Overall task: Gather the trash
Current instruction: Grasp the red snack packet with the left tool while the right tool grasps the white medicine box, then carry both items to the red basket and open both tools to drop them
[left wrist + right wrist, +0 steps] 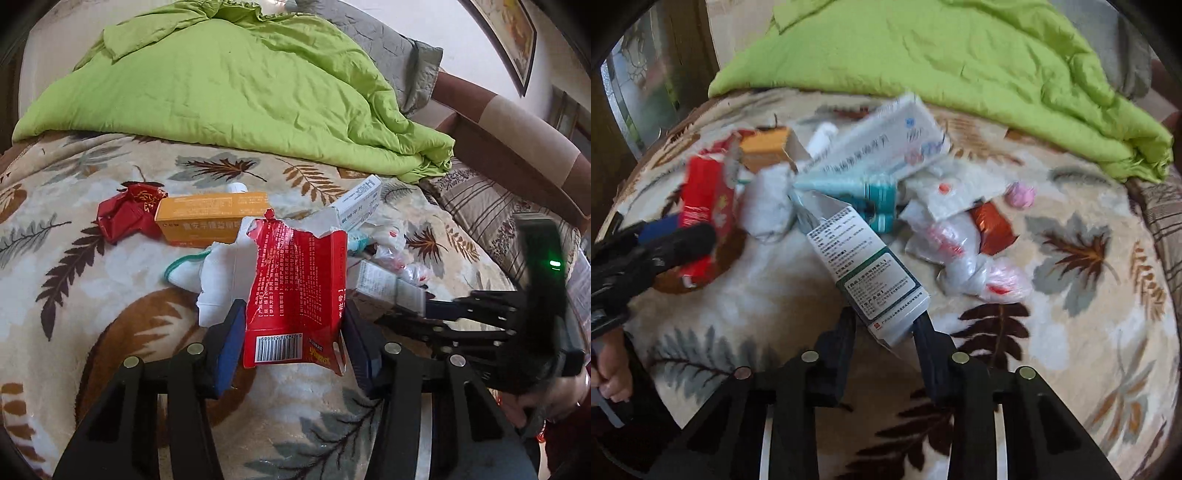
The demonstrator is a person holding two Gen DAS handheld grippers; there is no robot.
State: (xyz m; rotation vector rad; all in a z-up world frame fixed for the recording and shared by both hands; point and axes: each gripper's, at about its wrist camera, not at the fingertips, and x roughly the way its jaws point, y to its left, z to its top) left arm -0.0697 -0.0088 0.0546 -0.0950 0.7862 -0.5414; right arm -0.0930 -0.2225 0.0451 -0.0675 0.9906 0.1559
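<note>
Here the left gripper (293,332) clamps a torn red carton (295,288); at three o'clock, the right gripper (882,332) pinches a white-and-green medicine box (868,269).

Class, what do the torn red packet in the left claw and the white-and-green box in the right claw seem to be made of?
Torn red packet: probably thin glossy card, given its ragged white-edged tear. White-and-green box: printed cardboard, with folded flaps and flat faces.
</note>
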